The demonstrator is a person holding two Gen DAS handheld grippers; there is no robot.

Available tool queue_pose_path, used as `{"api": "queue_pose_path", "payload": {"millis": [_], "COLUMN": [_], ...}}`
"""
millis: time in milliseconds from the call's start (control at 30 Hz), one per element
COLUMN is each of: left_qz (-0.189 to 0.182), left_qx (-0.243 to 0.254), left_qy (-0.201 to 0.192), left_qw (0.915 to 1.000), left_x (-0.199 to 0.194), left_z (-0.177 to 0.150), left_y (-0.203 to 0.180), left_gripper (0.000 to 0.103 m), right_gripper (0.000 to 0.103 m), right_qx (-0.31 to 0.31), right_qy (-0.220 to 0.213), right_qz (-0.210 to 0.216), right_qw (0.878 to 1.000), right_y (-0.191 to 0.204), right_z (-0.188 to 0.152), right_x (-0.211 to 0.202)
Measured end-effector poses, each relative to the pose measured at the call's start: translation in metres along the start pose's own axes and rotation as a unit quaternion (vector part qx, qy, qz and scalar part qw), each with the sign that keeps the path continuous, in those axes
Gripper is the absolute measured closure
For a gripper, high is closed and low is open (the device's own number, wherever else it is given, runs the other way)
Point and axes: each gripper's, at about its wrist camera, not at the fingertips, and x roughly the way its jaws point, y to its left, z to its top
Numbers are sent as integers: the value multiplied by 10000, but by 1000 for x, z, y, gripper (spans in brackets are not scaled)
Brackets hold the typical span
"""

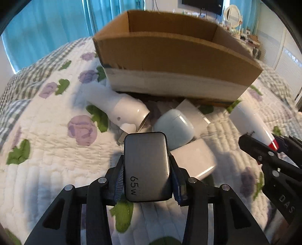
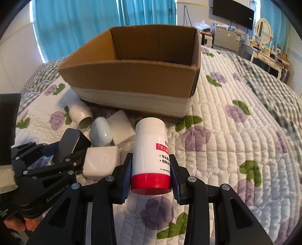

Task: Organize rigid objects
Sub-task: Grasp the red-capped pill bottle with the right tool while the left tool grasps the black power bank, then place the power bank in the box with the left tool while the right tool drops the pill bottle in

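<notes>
Right now your left gripper (image 1: 147, 167) is clamped on a grey charger block (image 1: 146, 165) marked "65W", its blue pads pressing both long sides; it fills the lower centre of the left wrist view. Your right gripper (image 2: 151, 169) is closed on a white bottle (image 2: 151, 148) with a red cap (image 2: 151, 181), cap end toward the camera and the white end pointing up the frame at the cardboard box (image 2: 135, 75). That box sits in the upper middle of both views, open at the top, with a pale band of tape along its lower wall; what lies on its floor cannot be seen from either camera.

Between your grippers and the box, a small heap rests on the floral quilt (image 1: 47, 135): a white hair dryer (image 1: 117, 105) lying on its side at centre left, a pale blue rounded case (image 1: 174, 126) just right of it, a white square adapter (image 1: 192, 111) behind the case, and another white block (image 1: 194, 160) touching the right side of your left gripper's fingers. In the right wrist view your left gripper shows at lower left, and the held charger looks dark and tilted. Blue curtains (image 2: 94, 24) fill the upper left of the frame, and a wall screen (image 2: 233, 13) hangs at upper right.
</notes>
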Motion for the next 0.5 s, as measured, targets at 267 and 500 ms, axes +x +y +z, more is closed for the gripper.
{"api": "queue_pose_path", "payload": {"millis": [267, 500], "left_qz": [-214, -290], "left_qx": [-60, 120], "left_qy": [-576, -1157], "left_qw": [9981, 9928], "left_x": [-68, -113], "left_z": [10, 51], "left_y": [7, 8], "left_gripper": [61, 61], "right_gripper": [68, 68], "right_qx": [-122, -329], "right_qy": [-470, -1017], "right_qz": [-57, -139], "right_qw": [9988, 9942], "right_y": [8, 16], "right_z": [20, 50], "right_x": [-47, -96]}}
